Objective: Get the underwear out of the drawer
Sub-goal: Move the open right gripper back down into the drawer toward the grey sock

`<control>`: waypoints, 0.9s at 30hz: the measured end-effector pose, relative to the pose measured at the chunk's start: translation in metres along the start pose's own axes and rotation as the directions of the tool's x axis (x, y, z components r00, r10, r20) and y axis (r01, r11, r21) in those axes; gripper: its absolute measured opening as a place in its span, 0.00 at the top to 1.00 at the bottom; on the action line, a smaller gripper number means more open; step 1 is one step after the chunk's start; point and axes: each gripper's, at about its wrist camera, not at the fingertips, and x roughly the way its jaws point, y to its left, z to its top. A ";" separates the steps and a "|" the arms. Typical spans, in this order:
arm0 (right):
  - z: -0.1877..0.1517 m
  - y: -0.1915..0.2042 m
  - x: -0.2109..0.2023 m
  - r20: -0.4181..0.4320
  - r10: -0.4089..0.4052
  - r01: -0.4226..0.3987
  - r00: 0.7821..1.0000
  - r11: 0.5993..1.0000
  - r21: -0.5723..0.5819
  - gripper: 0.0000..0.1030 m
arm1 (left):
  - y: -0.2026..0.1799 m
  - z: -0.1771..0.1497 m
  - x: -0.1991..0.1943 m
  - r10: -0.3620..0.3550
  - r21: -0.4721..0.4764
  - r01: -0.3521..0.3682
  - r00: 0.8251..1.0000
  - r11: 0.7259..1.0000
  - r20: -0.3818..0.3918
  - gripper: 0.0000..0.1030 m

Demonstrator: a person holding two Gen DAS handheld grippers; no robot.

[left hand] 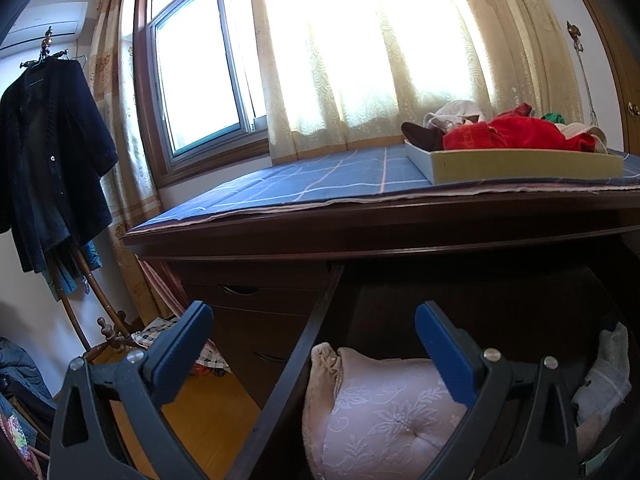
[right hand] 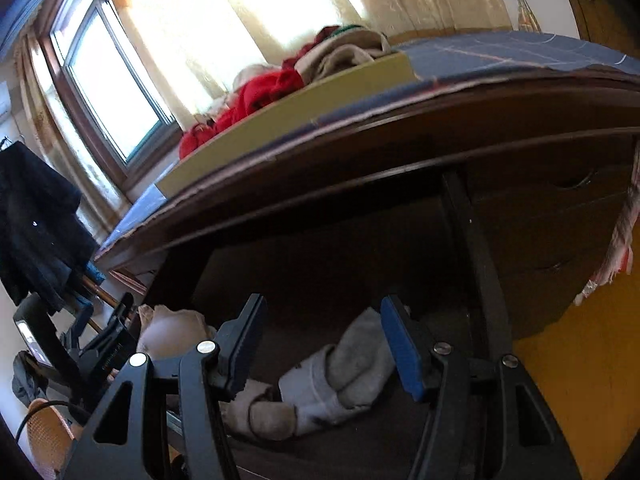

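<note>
Underwear (left hand: 384, 412) pink, embossed floral, in drawer (left hand: 308, 344); no legible writing

Lower centre of the left wrist view, a pale pink padded bra (left hand: 384, 420) bears a white floral pattern; upper right, a blue cloth with white grid lines (left hand: 320, 176), red crumpled garment (left hand: 508, 134); grey-white rolled socks (right hand: 340, 376)
</note>
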 end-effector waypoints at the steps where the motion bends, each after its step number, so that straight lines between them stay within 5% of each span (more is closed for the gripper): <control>1: 0.000 0.001 0.002 -0.007 -0.009 0.009 1.000 1.000 -0.002 0.40 | 0.000 0.000 0.000 -0.001 0.001 0.001 1.000 1.000 -0.001 0.00; 17: -0.003 -0.002 0.024 -0.179 -0.119 0.121 0.977 0.993 0.003 0.40 | -0.001 -0.001 0.001 0.000 0.011 0.000 1.000 1.000 0.000 0.00; 23: -0.001 0.008 0.041 -0.269 -0.121 0.116 0.955 0.993 -0.034 0.40 | 0.000 -0.001 0.002 -0.008 0.011 0.008 1.000 1.000 -0.009 0.00; 27: -0.004 0.010 0.062 -0.359 -0.138 0.131 0.923 0.990 -0.044 0.40 | 0.002 0.000 0.002 -0.040 0.011 0.040 0.999 0.999 -0.018 0.00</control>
